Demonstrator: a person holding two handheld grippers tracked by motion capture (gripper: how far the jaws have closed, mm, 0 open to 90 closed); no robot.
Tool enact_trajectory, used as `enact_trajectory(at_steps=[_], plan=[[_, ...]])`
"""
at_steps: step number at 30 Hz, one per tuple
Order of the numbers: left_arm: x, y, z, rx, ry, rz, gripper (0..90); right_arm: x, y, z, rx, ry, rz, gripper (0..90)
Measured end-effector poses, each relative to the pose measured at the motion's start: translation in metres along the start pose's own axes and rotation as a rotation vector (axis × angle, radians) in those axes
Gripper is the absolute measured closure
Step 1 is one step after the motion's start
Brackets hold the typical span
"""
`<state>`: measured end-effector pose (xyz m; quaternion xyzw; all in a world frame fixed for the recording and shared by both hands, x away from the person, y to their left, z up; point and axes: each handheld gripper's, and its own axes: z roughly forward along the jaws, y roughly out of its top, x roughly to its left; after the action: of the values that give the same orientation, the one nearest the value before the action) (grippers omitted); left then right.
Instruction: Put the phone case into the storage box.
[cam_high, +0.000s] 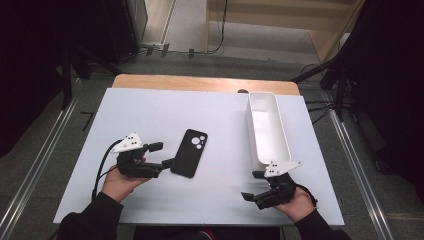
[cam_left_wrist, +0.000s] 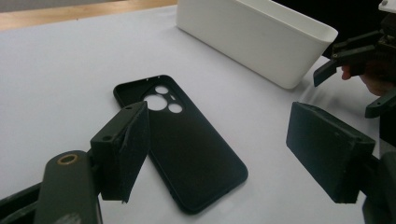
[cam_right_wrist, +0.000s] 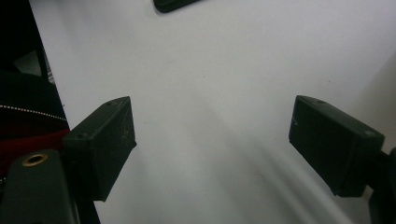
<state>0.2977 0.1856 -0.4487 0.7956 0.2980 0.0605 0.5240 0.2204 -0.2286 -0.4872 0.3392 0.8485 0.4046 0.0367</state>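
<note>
Clearly, the left gripper (cam_high: 161, 154) is held with its black jaws spread wide apart, nothing between them, at the lower left of the high view, right at the near edge of a flat black rubbery phone case with round camera cut-outs (cam_high: 189, 152). Seen from the left gripper view, the phone case (cam_left_wrist: 187, 149) lies flat in the middle of the frame, one jaw overlapping its left edge and the other standing well off at the right; whether a jaw touches it cannot be told. The right gripper (cam_high: 254, 186) is seen at the lower right of the high view, jaws likewise apart and empty, just below the near end of a long white rectangular plastic bin (cam_high: 270, 150).

A slip is judged likely: the case is thin and lies flush on the surface, so jaws closed from above could skid over it or push it away rather than catch an edge. A flexible case could also bend and spring out.

A white sheet (cam_high: 150, 115) is laid over a wooden table (cam_high: 200, 82). Beyond it, grey flooring, trailing cables and dark stands are seen along the upper frame.
</note>
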Motion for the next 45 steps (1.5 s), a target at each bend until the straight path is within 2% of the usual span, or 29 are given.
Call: enact_trajectory(at_steps=[7,12,17,21,24,27,30,34,36,37,38,39,40,41,42,44,45], plan=[[0.004,0.007,0.011,-0.020,-0.008,-0.020,21.6,-0.001,-0.001,0.001,0.002,0.003,0.006,13.2],[0.004,0.016,0.025,-0.015,-0.004,0.013,21.6,-0.001,0.000,0.001,-0.001,0.004,0.000,13.2],[0.002,0.020,0.037,-0.009,-0.006,0.017,23.8,0.000,0.000,0.001,-0.003,0.006,-0.003,13.2],[0.004,0.024,0.051,-0.011,-0.002,0.002,23.8,-0.001,0.000,0.001,-0.002,0.011,0.003,13.2],[0.005,0.022,0.053,-0.007,-0.003,-0.005,23.8,-0.002,-0.001,0.001,-0.004,0.011,0.004,13.2],[0.005,0.020,0.054,0.000,0.022,0.026,24.4,-0.002,-0.001,0.001,-0.003,0.010,0.003,13.2],[0.006,0.018,0.053,-0.025,0.023,0.024,30.0,-0.002,-0.002,0.002,0.000,0.011,-0.003,13.2],[0.008,0.014,0.053,-0.019,0.022,0.005,36.3,-0.002,-0.002,0.002,-0.003,0.014,-0.002,13.2],[0.010,0.012,0.053,-0.017,0.025,-0.001,49.6,-0.002,-0.002,0.001,-0.003,0.018,0.000,13.2],[0.011,0.010,0.052,-0.020,0.035,-0.002,49.6,-0.001,-0.002,0.001,-0.006,0.015,-0.001,13.2],[0.012,0.007,0.052,-0.017,0.035,-0.015,64.0,-0.001,-0.001,0.000,-0.012,0.022,-0.003,13.2],[0.014,0.006,0.051,-0.014,0.032,-0.020,64.0,-0.001,-0.001,0.000,-0.012,0.022,-0.003,13.2],[0.016,0.005,0.051,-0.004,0.025,-0.032,75.2,-0.001,-0.001,0.000,-0.012,0.024,-0.005,13.2],[0.017,0.004,0.051,0.009,0.016,-0.034,80.7,-0.001,-0.001,0.000,-0.012,0.024,-0.006,13.2],[0.018,0.003,0.051,0.028,0.015,-0.030,80.7,-0.001,-0.001,0.000,-0.012,0.024,-0.006,13.2],[0.017,0.001,0.051,0.044,0.020,-0.012,89.2,-0.001,-0.001,0.000,-0.011,0.028,-0.009,13.2],[0.017,0.001,0.051,0.050,0.020,-0.007,89.4,-0.001,-0.001,0.000,-0.010,0.030,-0.010,13.2]])
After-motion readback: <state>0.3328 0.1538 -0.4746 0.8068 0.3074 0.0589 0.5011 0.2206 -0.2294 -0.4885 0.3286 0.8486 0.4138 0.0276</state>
